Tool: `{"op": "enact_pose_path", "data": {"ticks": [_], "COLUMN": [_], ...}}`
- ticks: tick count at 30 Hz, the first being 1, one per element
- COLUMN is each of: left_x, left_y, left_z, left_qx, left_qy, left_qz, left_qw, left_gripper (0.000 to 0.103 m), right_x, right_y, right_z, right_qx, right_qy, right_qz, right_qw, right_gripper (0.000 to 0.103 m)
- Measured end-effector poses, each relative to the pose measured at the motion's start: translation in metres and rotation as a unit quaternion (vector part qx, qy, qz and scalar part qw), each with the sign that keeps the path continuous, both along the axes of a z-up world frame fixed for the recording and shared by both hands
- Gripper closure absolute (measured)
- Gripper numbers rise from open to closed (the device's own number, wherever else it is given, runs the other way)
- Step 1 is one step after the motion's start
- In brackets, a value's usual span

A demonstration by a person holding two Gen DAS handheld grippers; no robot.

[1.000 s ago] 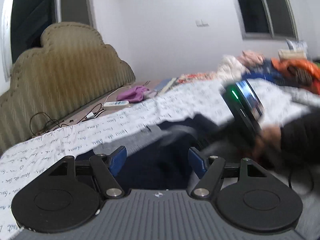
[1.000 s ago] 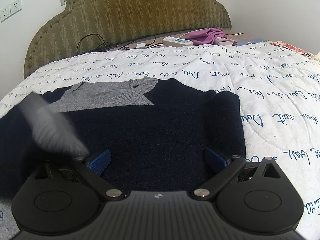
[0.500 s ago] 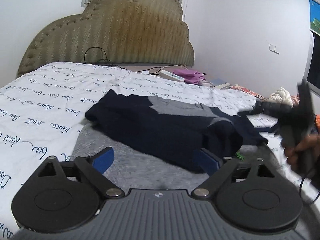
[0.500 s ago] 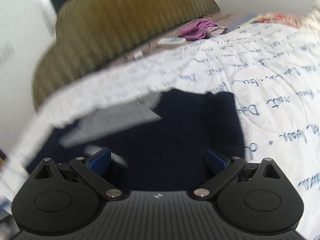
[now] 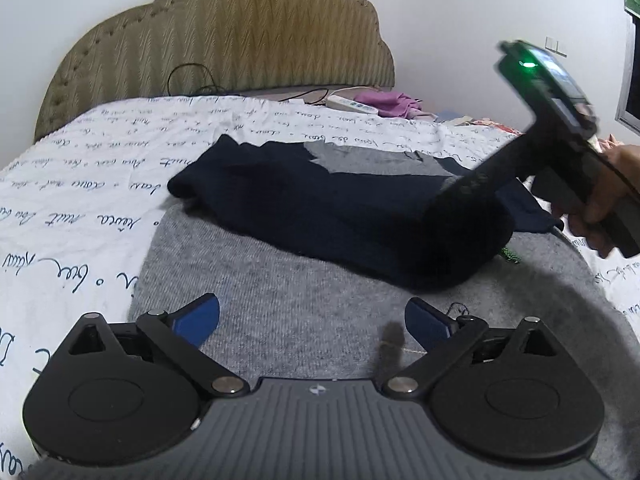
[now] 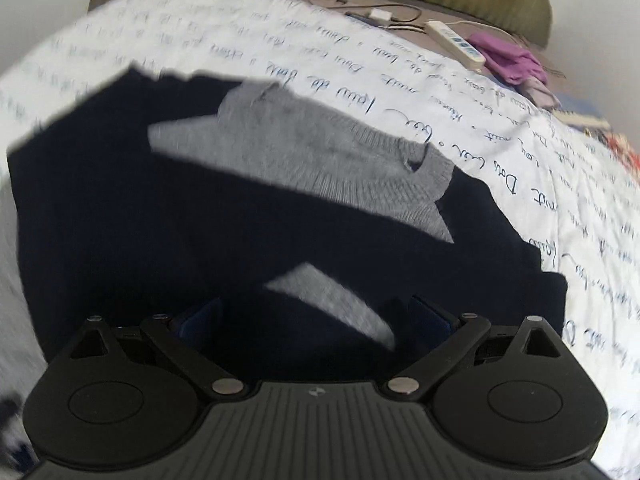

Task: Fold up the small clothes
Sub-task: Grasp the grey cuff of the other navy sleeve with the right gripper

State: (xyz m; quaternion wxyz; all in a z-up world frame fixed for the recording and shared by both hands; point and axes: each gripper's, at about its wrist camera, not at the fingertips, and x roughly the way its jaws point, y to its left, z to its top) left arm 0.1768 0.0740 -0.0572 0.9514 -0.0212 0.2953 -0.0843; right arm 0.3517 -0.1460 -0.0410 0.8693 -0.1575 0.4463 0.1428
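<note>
My bed (image 5: 72, 184), under a white quilt printed with blue handwriting, carries everything, with its padded olive headboard (image 5: 240, 28) at the far edge. Near the middle lies the navy and grey knitted sweater (image 5: 328, 216): a navy upper body with a grey ribbed collar (image 6: 384, 184), and a grey lower part spread toward the near edge. Its long axis runs from the near edge toward the headboard, collar end farthest from me, with a navy part doubled across the body.

Only my left camera shows the grey hem area, my right hand (image 5: 600, 200) and the right hand-held gripper's body; only the right camera shows the collar's ribbing clearly, though blurred.

My left hand-held gripper (image 5: 312, 320) is spreading wide over grey knit, holding nothing. My right hand-held gripper (image 6: 316, 320) is narrowing slightly, still wide, over navy fabric, gripping nothing.

A white power strip (image 6: 456, 40) and a purple cloth (image 6: 508, 60) lie by the headboard.
</note>
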Motion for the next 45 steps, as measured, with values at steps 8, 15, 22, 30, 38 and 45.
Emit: {"op": "enact_pose_path", "data": {"ticks": [8, 15, 22, 30, 38, 45], "left_x": [0.000, 0.000, 0.000, 0.000, 0.000, 0.001], "left_y": [0.010, 0.009, 0.009, 0.012, 0.016, 0.017], "left_z": [0.000, 0.000, 0.000, 0.000, -0.001, -0.001], "left_qx": [-0.031, -0.030, -0.032, -0.041, -0.057, -0.065], "left_qy": [0.010, 0.014, 0.016, 0.018, 0.018, 0.020], "left_qz": [0.004, 0.006, 0.013, 0.014, 0.015, 0.016], "left_qw": [0.9995, 0.9994, 0.9993, 0.9989, 0.9981, 0.9976], "left_gripper": [0.000, 0.000, 0.000, 0.000, 0.000, 0.000], "right_x": [-0.092, -0.099, -0.062, -0.024, -0.077, -0.159], "right_y": [-0.067, -0.119, -0.043, -0.009, -0.042, -0.104], "right_z": [0.037, 0.051, 0.032, 0.016, 0.034, 0.060], "right_qx": [0.045, 0.157, 0.134, 0.103, 0.163, 0.197], "right_qy": [0.036, -0.003, -0.035, 0.004, 0.109, 0.067], "right_qz": [0.092, -0.040, -0.059, 0.001, 0.085, 0.044], "right_qw": [0.994, 0.987, 0.989, 0.995, 0.977, 0.977], "right_gripper": [0.012, 0.005, 0.005, 0.005, 0.005, 0.005]}}
